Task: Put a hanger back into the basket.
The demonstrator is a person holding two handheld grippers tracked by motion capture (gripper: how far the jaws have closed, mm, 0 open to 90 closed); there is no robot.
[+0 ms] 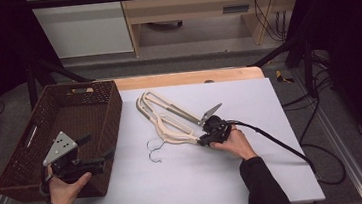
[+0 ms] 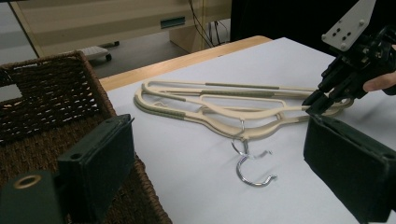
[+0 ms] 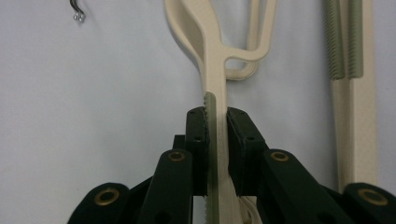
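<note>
Behind the surface point(image 1: 256, 175), pale cabinets and trailing cables are standing in a dim room, and a white sheet is covering most of the top. A dark wicker basket point(image 1: 112, 108) is sitting at the left edge, and it is looking empty as far as the high view is showing. Cream hangers point(image 1: 168, 118) are lying in an overlapping pile near the middle of the sheet, with their metal hooks point(image 1: 156, 152) pointing toward the person. The right hand-held gripper point(image 1: 204, 141) is lying low at the pile's right end, and its jaws are pressing from both sides on one hanger arm point(image 3: 215, 121), right on the ribbed grey grip strip. The left hand-held gripper point(image 1: 98, 152) is hovering over the basket's near corner with its jaws standing wide apart and nothing between them. Judging from this, the work is only beginning: one hanger is gripped but not lifted, none is in the basket, and the whole pile is waiting to be moved. How many hangers are making up the pile is hard to count, since they are overlapping, and the basket's near inside wall is hidden.
</note>
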